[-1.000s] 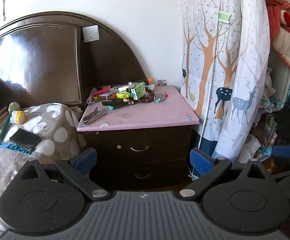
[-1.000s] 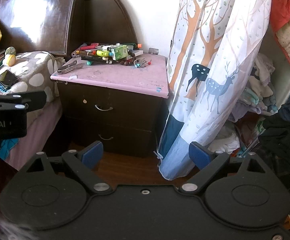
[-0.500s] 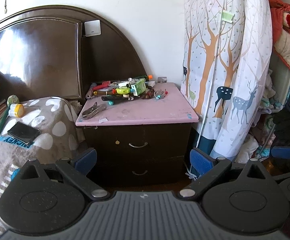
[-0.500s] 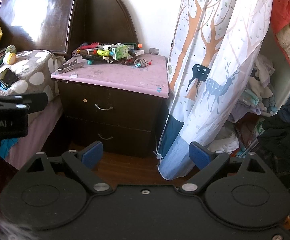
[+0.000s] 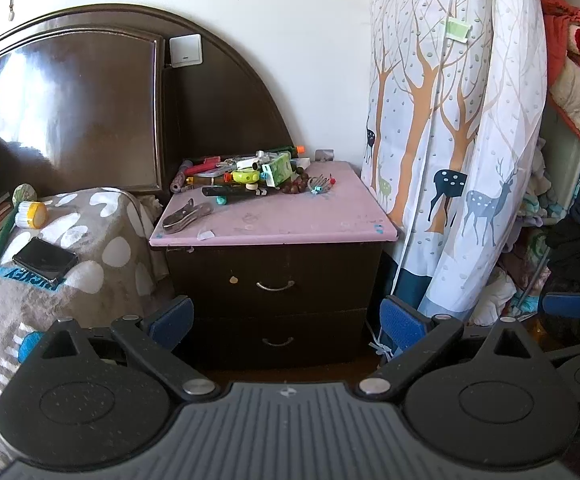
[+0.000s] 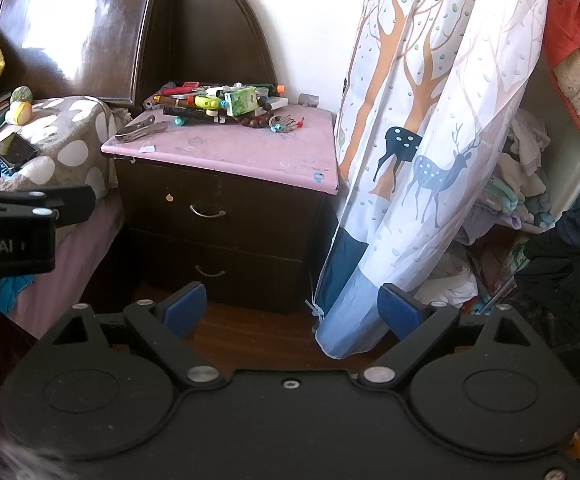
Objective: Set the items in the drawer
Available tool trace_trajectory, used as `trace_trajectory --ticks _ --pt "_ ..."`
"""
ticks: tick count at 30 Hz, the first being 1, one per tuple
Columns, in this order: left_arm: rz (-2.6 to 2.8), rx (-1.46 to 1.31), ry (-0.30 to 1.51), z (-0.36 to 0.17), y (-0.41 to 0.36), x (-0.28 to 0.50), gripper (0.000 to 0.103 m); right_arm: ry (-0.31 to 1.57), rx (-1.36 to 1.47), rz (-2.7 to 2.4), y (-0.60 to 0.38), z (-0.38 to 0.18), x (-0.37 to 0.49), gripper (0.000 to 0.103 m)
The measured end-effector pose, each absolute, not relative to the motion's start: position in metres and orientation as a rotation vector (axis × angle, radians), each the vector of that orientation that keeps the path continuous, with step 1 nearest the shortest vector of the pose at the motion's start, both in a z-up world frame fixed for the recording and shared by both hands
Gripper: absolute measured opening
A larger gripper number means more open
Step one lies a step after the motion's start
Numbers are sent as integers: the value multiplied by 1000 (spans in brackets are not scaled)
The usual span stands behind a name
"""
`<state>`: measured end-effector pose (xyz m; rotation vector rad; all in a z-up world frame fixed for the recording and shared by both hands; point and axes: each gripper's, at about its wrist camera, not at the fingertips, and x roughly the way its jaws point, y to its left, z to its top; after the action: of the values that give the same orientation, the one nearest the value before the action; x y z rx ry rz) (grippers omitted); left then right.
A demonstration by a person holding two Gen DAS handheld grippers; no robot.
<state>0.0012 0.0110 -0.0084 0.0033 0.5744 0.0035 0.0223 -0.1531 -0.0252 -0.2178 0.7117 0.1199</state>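
The left gripper is closest to us. Its two blue pads are spread wide apart and there is nothing between them. The right gripper is wide open too, and it holds nothing. Both are low down, near the brown floor, and well away from the nightstand.

From the right wrist view, the left gripper's black body shows at the left edge, beside the bed.

The nightstand is dark brown and has two drawers. The top drawer and the bottom drawer are both shut. Each one has a small curved metal handle in the middle.

The nightstand has a pink top. The front part of the pink top is mostly bare. Near its front left corner lies a grey metal tool, with a little white scrap just in front of it. Along the back edge is a messy pile of small things. In the pile are a green box, a yellow-green round toy, a string of brown beads and a long black thing.

To the left is a bed with a grey spotted blanket. A black phone lies on it. To the right hangs a white cloth with deer and trees. Behind it all is a dark headboard and the white wall.
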Motion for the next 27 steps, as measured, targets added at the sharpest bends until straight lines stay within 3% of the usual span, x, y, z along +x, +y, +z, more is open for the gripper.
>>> trace_trajectory --ticks 27 --pt "-2 -14 596 -15 15 8 100 733 -231 125 -155 -30 33 94"
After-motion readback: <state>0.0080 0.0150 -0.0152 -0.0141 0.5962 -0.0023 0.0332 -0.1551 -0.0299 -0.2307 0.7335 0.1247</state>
